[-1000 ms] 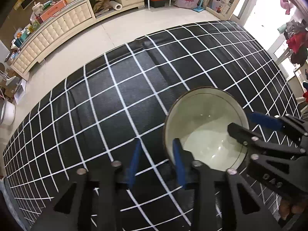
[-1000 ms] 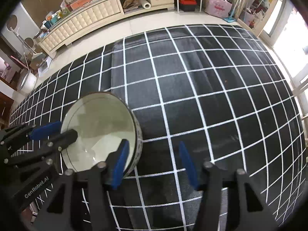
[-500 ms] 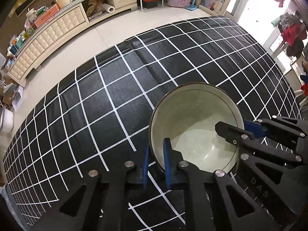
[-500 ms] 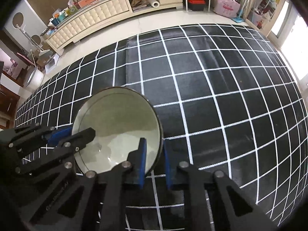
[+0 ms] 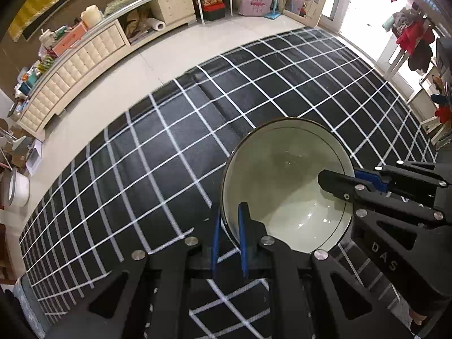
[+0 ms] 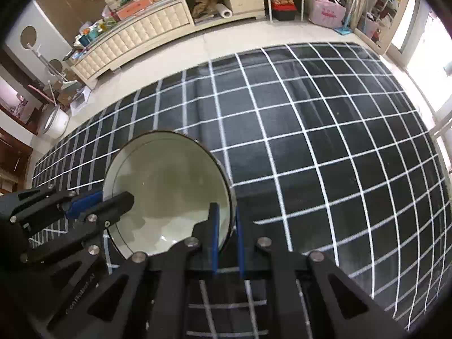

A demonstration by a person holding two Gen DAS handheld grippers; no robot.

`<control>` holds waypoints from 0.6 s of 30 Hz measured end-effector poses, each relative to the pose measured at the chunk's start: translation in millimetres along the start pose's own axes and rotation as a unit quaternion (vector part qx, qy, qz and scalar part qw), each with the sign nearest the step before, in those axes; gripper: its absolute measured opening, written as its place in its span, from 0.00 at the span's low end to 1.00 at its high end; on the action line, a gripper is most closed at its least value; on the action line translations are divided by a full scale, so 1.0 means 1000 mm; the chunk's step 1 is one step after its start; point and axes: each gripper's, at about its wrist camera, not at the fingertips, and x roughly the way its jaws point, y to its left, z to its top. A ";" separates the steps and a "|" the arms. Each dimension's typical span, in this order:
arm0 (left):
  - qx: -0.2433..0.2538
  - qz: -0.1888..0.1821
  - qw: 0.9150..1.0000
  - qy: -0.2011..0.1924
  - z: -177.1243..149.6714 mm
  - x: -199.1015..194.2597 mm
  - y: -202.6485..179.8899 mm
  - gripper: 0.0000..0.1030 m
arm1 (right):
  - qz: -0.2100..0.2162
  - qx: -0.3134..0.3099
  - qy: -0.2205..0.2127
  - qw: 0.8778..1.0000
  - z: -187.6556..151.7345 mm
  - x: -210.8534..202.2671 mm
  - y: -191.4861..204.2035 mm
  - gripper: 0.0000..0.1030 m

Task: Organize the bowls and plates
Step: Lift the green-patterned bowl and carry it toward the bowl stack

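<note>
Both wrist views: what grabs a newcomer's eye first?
The pale bowl near the bottom of each view, pinched at opposite rims by the left gripper and right gripper. Under it, the black cloth with a white grid fills most of the picture.

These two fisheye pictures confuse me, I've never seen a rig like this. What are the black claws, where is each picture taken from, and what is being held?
No robot here: a person carries a hand-held two-finger gripper in each hand, with a wide-angle camera on each gripper looking along its fingers. One picture comes from the left gripper, the other from the right gripper; each also shows the other gripper coming in from the side.

Below them lies a black cloth with a white grid that covers the surface. The only dish in view is a round, pale glazed bowl with a dark rim.

Both grippers have just been closing and now pinch the bowl's rim on opposite sides, one blue-padded finger inside and one outside. So the bowl is held by two grippers at once.
</note>
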 end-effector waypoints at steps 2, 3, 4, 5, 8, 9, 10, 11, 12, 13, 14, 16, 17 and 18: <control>-0.011 0.003 1.000 -0.004 -0.008 -0.019 0.005 0.10 | 0.009 -0.001 -0.003 1.000 -0.004 -0.014 0.011 0.13; -0.014 0.007 1.000 -0.006 -0.012 -0.027 0.007 0.10 | 0.011 -0.003 -0.005 1.000 -0.006 -0.019 0.016 0.13; -0.014 0.012 1.000 -0.010 -0.019 -0.039 0.010 0.10 | 0.013 -0.010 -0.009 1.000 -0.008 -0.026 0.024 0.13; -0.015 0.014 1.000 -0.013 -0.026 -0.046 0.014 0.10 | 0.014 -0.016 -0.012 1.000 -0.011 -0.031 0.030 0.13; -0.033 0.010 0.999 -0.018 -0.044 -0.069 0.029 0.10 | 0.018 -0.027 -0.017 0.999 -0.021 -0.045 0.049 0.13; -0.043 0.008 0.999 -0.021 -0.053 -0.076 0.034 0.10 | 0.022 -0.030 -0.015 0.999 -0.026 -0.049 0.058 0.13; -0.049 0.011 0.998 -0.023 -0.060 -0.083 0.038 0.10 | 0.025 -0.033 -0.013 0.999 -0.029 -0.050 0.063 0.13; -0.052 0.019 0.998 -0.024 -0.071 -0.089 0.041 0.10 | 0.027 -0.040 -0.013 0.999 -0.034 -0.053 0.070 0.12; -0.053 0.025 0.998 -0.026 -0.080 -0.096 0.044 0.10 | 0.027 -0.048 -0.013 0.998 -0.041 -0.056 0.080 0.12; -0.055 0.028 0.998 -0.026 -0.091 -0.103 0.048 0.10 | 0.028 -0.053 -0.013 0.998 -0.046 -0.058 0.085 0.12; -0.061 0.029 0.997 -0.027 -0.100 -0.109 0.051 0.10 | 0.030 -0.057 -0.013 0.998 -0.051 -0.060 0.091 0.12; -0.071 0.029 0.997 -0.027 -0.117 -0.119 0.058 0.10 | 0.033 -0.066 -0.012 0.997 -0.062 -0.064 0.103 0.12; -0.074 0.030 0.996 -0.028 -0.124 -0.122 0.060 0.10 | 0.034 -0.070 -0.013 0.997 -0.068 -0.066 0.109 0.12; -0.076 0.032 0.996 -0.029 -0.133 -0.127 0.061 0.10 | 0.034 -0.074 -0.013 0.997 -0.073 -0.068 0.115 0.12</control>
